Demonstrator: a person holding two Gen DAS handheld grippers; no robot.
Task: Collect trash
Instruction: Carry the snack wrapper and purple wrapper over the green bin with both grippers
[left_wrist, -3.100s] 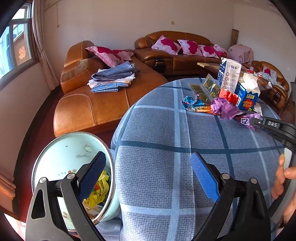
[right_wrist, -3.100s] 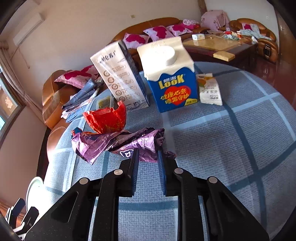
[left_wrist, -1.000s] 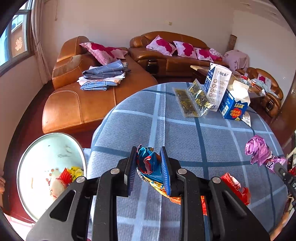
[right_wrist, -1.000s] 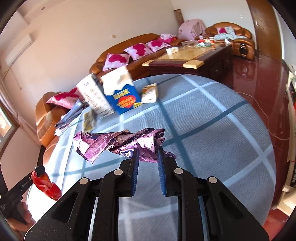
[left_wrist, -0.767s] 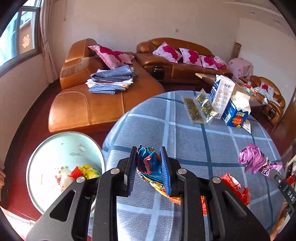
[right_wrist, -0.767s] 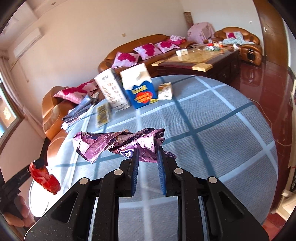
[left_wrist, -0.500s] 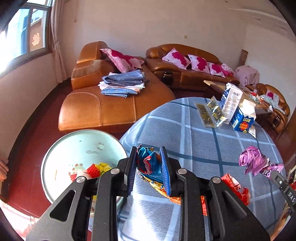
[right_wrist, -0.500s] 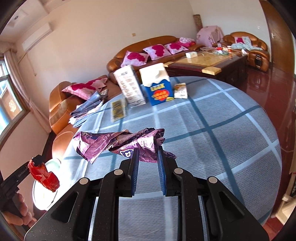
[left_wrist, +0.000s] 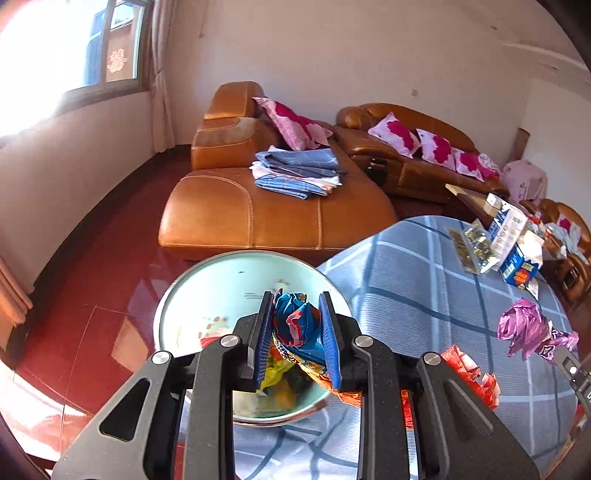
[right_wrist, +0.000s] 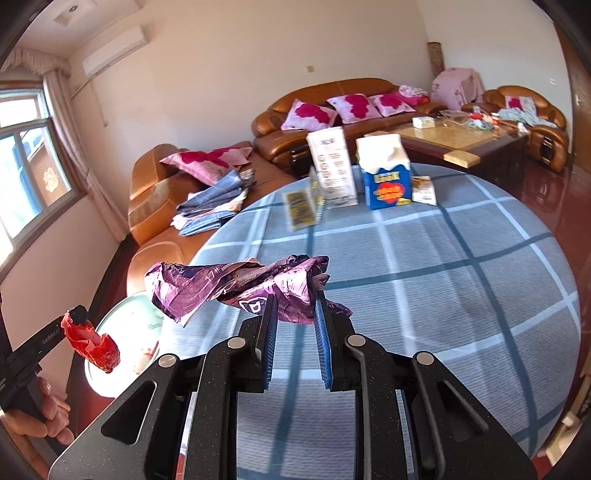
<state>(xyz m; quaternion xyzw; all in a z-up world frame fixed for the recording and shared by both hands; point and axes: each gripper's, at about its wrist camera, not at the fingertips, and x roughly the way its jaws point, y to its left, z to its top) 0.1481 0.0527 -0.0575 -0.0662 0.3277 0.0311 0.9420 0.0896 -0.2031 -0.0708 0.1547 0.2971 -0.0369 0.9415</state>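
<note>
The left wrist camera is sitting just behind its own gripper (left_wrist: 297, 332), looking forward and down past the table edge into the pale green bin (left_wrist: 207, 295) at 6 o'clock, with the blue checked table (left_wrist: 424, 280) spreading toward 3 o'clock. The right wrist camera is looking the same way along its gripper (right_wrist: 293, 325), from above the table (right_wrist: 461, 295), facing the sofas (right_wrist: 321, 99) at 12 o'clock. Both views are sharing the table, the bin (right_wrist: 136, 306) at 8 o'clock in the right view, the cartons and the sofas.
</note>
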